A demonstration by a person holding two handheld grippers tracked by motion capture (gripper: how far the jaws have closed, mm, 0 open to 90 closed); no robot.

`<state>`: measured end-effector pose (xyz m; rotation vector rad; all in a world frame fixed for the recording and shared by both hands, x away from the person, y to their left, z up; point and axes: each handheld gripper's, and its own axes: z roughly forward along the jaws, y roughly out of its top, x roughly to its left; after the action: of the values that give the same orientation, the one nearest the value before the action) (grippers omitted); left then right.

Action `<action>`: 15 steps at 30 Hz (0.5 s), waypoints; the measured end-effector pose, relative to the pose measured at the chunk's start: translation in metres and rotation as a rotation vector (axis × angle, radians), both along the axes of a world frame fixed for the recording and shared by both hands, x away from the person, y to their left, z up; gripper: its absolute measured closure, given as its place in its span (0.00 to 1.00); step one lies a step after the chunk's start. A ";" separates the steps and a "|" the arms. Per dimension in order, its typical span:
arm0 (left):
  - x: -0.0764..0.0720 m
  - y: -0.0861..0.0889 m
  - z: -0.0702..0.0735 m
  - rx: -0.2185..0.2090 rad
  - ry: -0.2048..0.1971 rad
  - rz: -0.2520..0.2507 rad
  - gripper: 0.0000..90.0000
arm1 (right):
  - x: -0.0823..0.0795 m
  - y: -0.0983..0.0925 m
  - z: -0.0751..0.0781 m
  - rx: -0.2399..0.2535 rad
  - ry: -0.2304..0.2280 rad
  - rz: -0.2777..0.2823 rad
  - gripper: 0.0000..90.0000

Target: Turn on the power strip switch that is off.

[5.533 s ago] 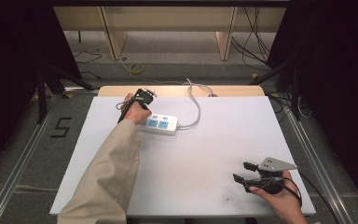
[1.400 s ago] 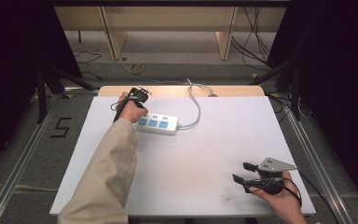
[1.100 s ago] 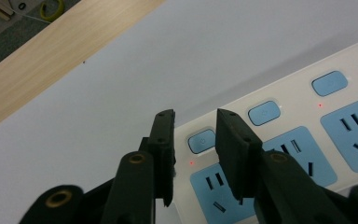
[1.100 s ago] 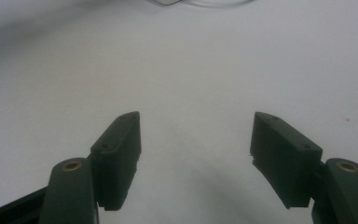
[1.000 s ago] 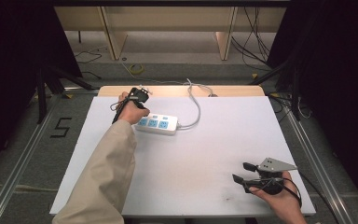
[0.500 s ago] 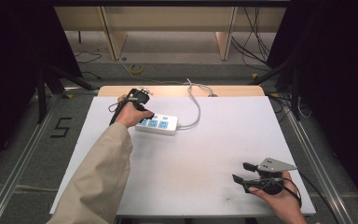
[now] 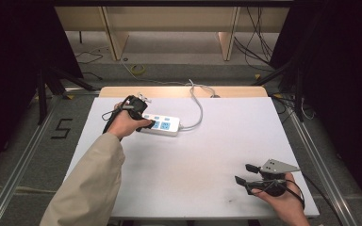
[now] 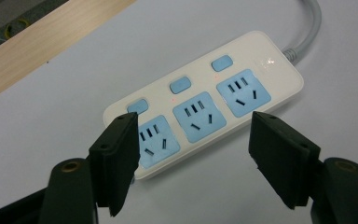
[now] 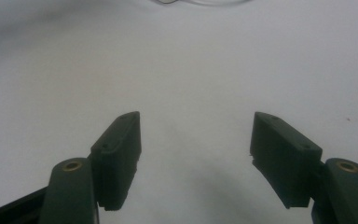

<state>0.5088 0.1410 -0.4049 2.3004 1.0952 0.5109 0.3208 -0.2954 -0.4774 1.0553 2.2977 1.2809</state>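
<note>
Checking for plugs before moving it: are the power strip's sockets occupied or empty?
Empty: all three blue sockets on the power strip show bare slots, no plug inserted.

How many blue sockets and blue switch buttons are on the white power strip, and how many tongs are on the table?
Blue sockets on the power strip: 3
Blue switch buttons: 3
Tongs: 2, the left tongs and the right tongs
Total: 8

White power strip [image 8: 205, 105], three blue sockets, three blue switches, flat on table's far left
</note>
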 end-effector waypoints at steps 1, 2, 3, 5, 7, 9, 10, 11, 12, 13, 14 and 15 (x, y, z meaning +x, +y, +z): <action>-0.002 0.001 0.000 -0.001 -0.002 -0.003 0.37 | 0.000 0.000 0.000 0.000 0.000 0.000 0.38; -0.005 0.001 0.000 -0.008 -0.005 -0.004 0.37 | 0.000 0.000 0.000 -0.001 0.001 0.000 0.38; -0.007 0.002 0.000 -0.011 -0.007 -0.007 0.37 | 0.000 0.000 0.000 0.000 0.001 -0.001 0.38; -0.011 0.002 0.000 -0.012 -0.006 -0.020 0.36 | 0.000 0.000 0.000 -0.003 0.000 0.001 0.38; -0.015 0.002 0.001 -0.009 -0.021 -0.030 0.36 | 0.000 0.000 0.000 -0.004 0.000 0.001 0.38; -0.019 0.001 0.002 -0.019 -0.034 -0.036 0.36 | 0.000 0.000 0.000 -0.005 0.001 0.001 0.38; -0.021 0.001 0.002 -0.022 -0.038 -0.040 0.36 | 0.000 0.000 0.000 -0.005 0.002 0.000 0.38; -0.022 0.001 0.002 -0.021 -0.041 -0.045 0.35 | 0.000 0.000 0.000 -0.005 0.002 0.000 0.38; -0.024 0.000 0.001 -0.021 -0.041 -0.050 0.35 | 0.000 0.000 0.000 -0.005 0.001 0.001 0.38; -0.026 0.000 0.001 -0.021 -0.042 -0.055 0.35 | 0.000 0.000 0.000 -0.005 0.000 0.001 0.38; -0.028 0.000 0.000 -0.020 -0.042 -0.061 0.35 | 0.000 0.000 0.000 -0.003 0.000 0.000 0.38; -0.030 0.000 0.000 -0.024 -0.042 -0.066 0.35 | 0.000 0.000 0.000 -0.003 0.000 0.001 0.38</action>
<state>0.4791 0.1405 -0.4050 2.2859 0.9962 0.5154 0.3208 -0.2956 -0.4773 1.0534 2.2991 1.2771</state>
